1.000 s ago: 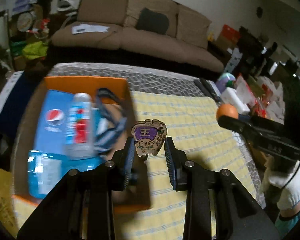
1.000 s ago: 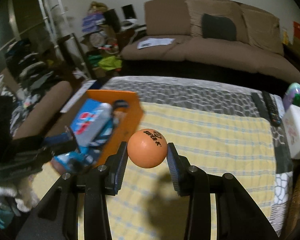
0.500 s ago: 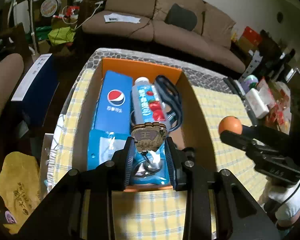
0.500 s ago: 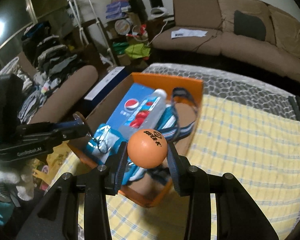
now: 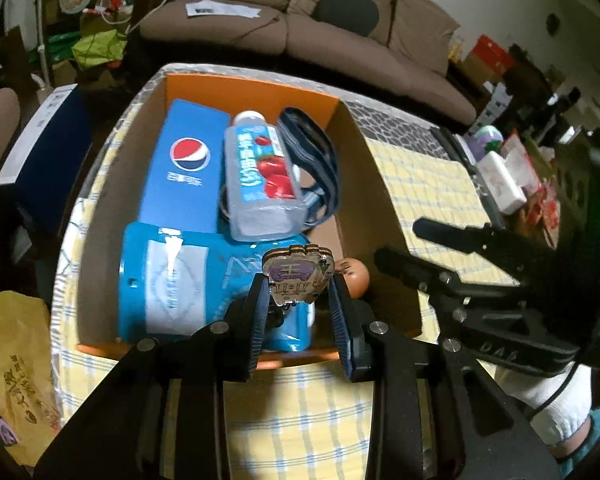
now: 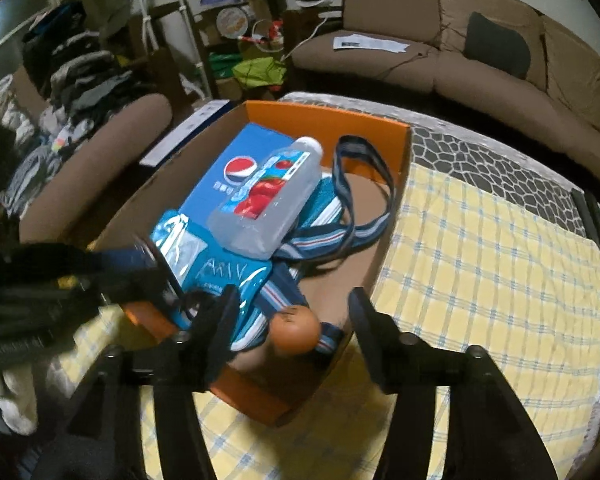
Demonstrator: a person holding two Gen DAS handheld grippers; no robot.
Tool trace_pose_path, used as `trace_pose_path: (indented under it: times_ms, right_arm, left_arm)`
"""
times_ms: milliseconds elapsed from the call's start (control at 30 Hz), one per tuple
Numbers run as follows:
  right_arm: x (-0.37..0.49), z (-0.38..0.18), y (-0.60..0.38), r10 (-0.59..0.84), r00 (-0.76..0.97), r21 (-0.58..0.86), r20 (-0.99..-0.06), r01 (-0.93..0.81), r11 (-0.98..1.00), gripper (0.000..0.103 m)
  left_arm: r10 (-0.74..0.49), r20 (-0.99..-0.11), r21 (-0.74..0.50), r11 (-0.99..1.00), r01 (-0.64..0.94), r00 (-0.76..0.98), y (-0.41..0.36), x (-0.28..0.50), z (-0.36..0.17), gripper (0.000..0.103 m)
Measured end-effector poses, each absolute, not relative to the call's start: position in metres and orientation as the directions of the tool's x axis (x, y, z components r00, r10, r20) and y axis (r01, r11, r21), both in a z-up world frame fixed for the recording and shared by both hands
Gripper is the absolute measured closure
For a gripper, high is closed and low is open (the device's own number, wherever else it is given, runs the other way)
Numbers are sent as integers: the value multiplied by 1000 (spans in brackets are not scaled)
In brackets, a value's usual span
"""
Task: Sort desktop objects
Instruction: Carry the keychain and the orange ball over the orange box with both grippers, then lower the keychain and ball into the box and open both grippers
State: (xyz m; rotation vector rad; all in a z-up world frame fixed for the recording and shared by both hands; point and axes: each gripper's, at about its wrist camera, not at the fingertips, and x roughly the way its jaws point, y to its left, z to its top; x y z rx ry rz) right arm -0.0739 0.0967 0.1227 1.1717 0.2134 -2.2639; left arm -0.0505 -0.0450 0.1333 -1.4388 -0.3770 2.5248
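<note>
Left wrist view: the left gripper (image 5: 299,300) is angled down over the near end of the cardboard box (image 5: 374,200), and the wooden charm (image 5: 297,276) is clamped between its 2 narrow-set jaws. The blue pouch (image 5: 168,280) lies directly below. The orange ball (image 5: 354,274) rests on the box floor just right of the charm. The right gripper (image 5: 396,244) is seen at the right, jaws apart.

Right wrist view: the right gripper (image 6: 292,308) is tilted down above the box corner. Its jaws have just been opening and stand wide; the ball (image 6: 294,330) lies loose below, between them, untouched. The bottle (image 6: 268,208), Pepsi carton (image 6: 228,168) and lanyard (image 6: 364,196) occupy the box.
</note>
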Motion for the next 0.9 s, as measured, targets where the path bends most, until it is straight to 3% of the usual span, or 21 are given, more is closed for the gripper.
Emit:
trace_pose_path:
  times_ms: [600, 633, 700, 767, 900]
  right_arm:
    - [-60, 155, 152, -448, -497, 168, -743, 511, -843, 40]
    - [-60, 154, 155, -449, -495, 171, -743, 508, -844, 40]
    - [-61, 151, 158, -446, -494, 173, -746, 504, -846, 40]
    - [-62, 148, 161, -443, -493, 173, -749, 499, -849, 39]
    - [-63, 145, 164, -443, -497, 179, -746, 492, -852, 31]
  left_arm:
    - [296, -844, -295, -953, -73, -448, 12, -111, 117, 74]
    - [294, -849, -294, -953, -69, -439, 14, -115, 113, 73]
    - [288, -856, -294, -954, -55, -430, 14, -117, 108, 56]
    - [289, -851, -298, -953, -50, -438, 12, -117, 109, 49]
    - [277, -847, -286, -957, -50, -454, 3, -111, 114, 46]
